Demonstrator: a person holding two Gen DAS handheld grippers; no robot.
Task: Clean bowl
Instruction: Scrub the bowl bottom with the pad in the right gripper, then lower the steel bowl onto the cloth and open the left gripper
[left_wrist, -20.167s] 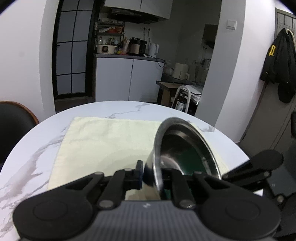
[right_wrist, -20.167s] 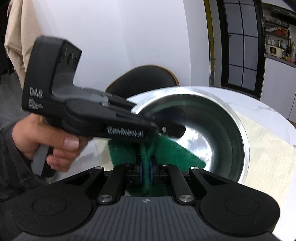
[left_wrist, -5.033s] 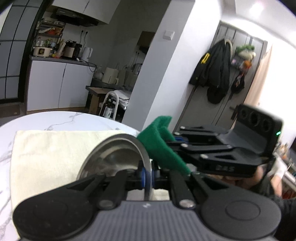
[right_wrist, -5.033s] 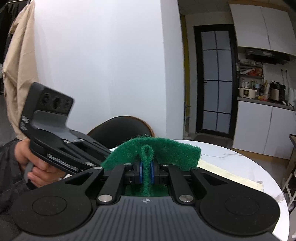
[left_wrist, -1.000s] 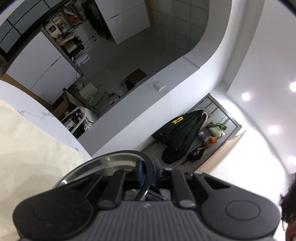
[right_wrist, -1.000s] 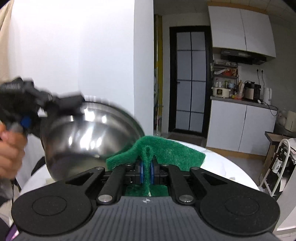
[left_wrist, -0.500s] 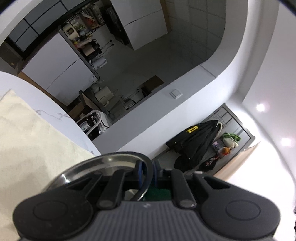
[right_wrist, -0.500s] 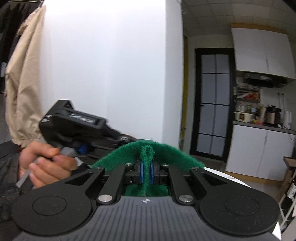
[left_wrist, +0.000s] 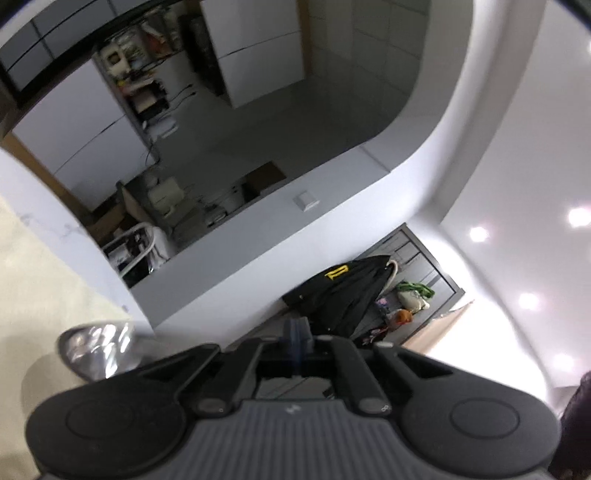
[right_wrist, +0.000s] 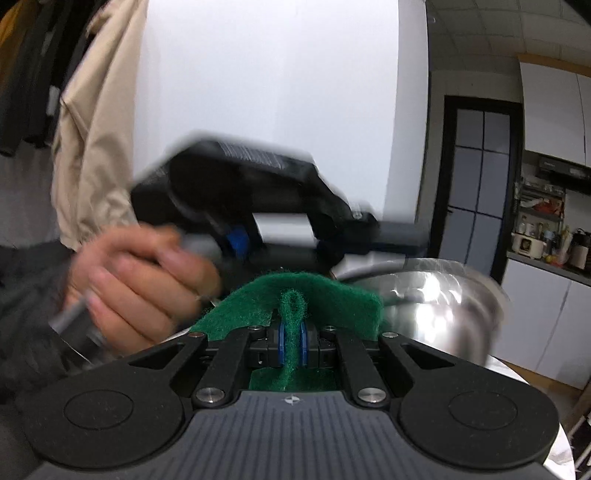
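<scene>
The right gripper is clamped on a folded green scouring pad, which bulges up above its blue pads. Just beyond it, a person's hand grips the handle of the left gripper, blurred with motion. That left gripper's jaws are pressed together with nothing between them. The steel bowl sits to the right of the scouring pad, free of both grippers; from the left wrist view it lies low at the left on the cream cloth.
</scene>
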